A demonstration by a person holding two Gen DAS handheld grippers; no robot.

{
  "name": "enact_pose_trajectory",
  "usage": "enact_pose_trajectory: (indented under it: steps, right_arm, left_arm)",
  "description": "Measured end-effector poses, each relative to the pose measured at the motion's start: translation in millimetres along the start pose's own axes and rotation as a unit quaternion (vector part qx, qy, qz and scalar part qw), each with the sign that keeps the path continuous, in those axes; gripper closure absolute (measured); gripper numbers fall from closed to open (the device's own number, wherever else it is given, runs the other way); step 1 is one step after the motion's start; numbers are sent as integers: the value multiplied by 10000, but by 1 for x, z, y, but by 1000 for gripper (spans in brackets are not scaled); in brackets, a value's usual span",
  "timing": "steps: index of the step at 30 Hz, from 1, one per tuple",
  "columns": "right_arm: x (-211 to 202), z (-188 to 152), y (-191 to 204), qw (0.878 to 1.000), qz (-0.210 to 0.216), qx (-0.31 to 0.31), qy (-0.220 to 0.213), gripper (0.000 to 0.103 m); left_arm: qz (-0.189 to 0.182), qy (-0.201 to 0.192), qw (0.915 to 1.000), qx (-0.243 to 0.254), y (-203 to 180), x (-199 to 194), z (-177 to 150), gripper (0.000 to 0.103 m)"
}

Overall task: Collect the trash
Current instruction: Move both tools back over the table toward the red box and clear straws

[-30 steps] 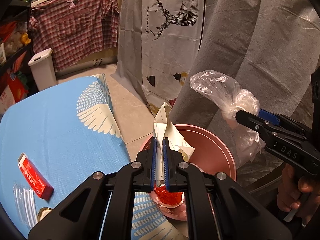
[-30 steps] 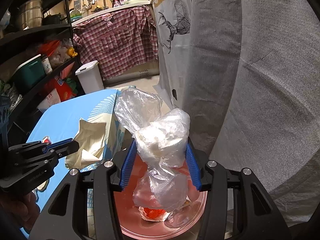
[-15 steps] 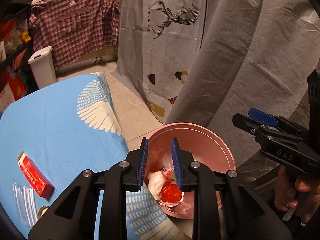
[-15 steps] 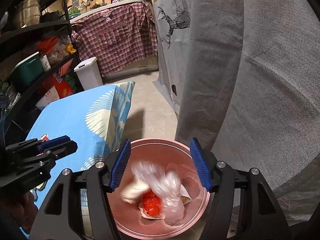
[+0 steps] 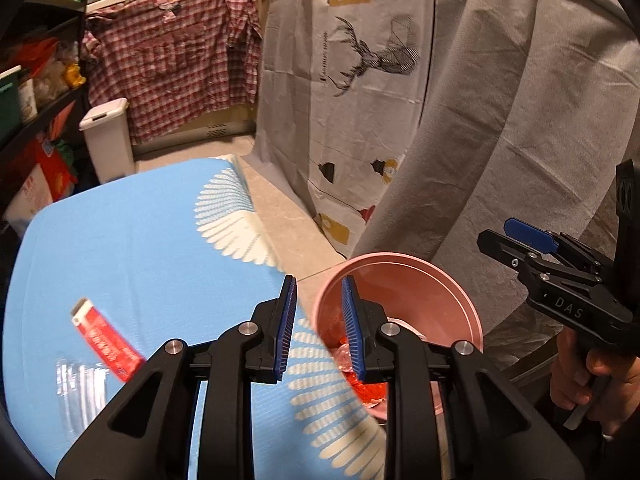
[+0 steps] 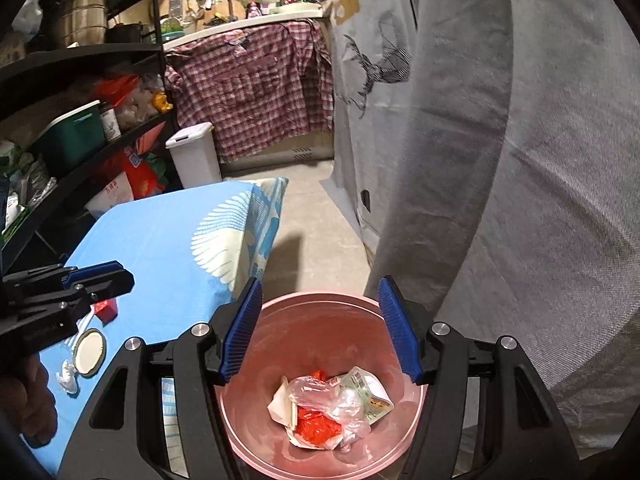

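My worktop (image 5: 132,256) is sky blue with cream feather prints; the bin (image 6: 320,456) pink, its crumpled wrapper (image 6: 316,426) red.

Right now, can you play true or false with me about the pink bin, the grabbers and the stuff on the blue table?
1. The pink bin has trash in it. True.
2. The right gripper is squeezing a plastic bag. False: its fingers are spread wide and hold nothing.
3. A red packet lies on the blue table. True.
4. The left gripper holds crumpled paper. False: nothing is between its fingers.
5. The pink bin stands on top of the table. False: it sits lower, beside the table's edge.
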State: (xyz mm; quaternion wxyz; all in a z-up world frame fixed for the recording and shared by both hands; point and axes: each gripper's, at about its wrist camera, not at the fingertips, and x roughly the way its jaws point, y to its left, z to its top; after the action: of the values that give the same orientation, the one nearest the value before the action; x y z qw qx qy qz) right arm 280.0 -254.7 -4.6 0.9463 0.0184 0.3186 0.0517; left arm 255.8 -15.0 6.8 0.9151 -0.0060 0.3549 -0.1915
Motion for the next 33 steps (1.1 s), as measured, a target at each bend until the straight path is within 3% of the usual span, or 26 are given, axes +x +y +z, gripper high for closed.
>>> enact_pose_trajectory:
  steps: [7,25,33]
  right_arm:
    - [-12,1,22,9996,144,-146,-179,58]
    - [-14,-2,95,9949,856,-471,-262,76]
    - [-3,-3,130,9903,1245,-571,-224,76]
  left_arm:
    - [166,-185,9995,-171,31,-33,-4,80]
    - [737,-406,9943,-651,117,-97,-30,80]
    - [987,-394,9897,-957,157,-110,-42,80]
